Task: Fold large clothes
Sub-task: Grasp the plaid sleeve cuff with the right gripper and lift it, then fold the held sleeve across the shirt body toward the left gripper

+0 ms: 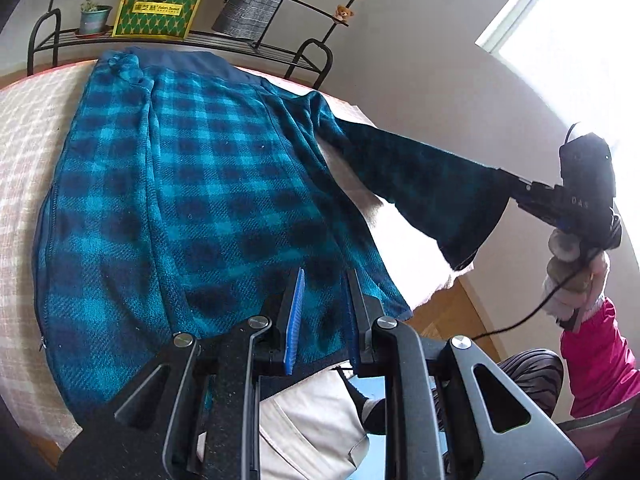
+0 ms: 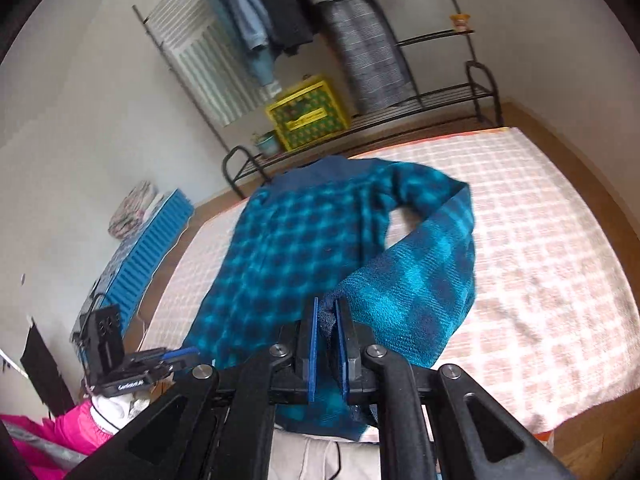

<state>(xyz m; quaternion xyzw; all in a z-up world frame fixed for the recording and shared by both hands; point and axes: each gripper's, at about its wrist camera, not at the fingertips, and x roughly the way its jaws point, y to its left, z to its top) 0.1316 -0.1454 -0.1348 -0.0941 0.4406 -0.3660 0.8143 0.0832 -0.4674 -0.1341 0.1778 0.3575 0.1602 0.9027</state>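
A blue and black plaid fleece jacket (image 1: pixel 192 184) lies spread on the bed, collar at the far end; it also shows in the right wrist view (image 2: pixel 288 248). My left gripper (image 1: pixel 324 276) is open, its blue-padded jaws apart over the jacket's near hem. My right gripper (image 2: pixel 325 308) is shut on the cuff of the jacket's sleeve (image 2: pixel 424 284) and holds it lifted off the bed. In the left wrist view the right gripper (image 1: pixel 516 188) holds the sleeve (image 1: pixel 408 172) stretched out to the right, above the mattress edge.
The bed has a pink-and-white checked cover (image 2: pixel 540 240). A black metal rack (image 1: pixel 192 38) behind it holds a yellow-green box (image 1: pixel 160 6) and a potted plant (image 1: pixel 94 18). Clothes hang on a rail (image 2: pixel 256 20). A blue ribbed panel (image 2: pixel 148 244) leans at the left wall.
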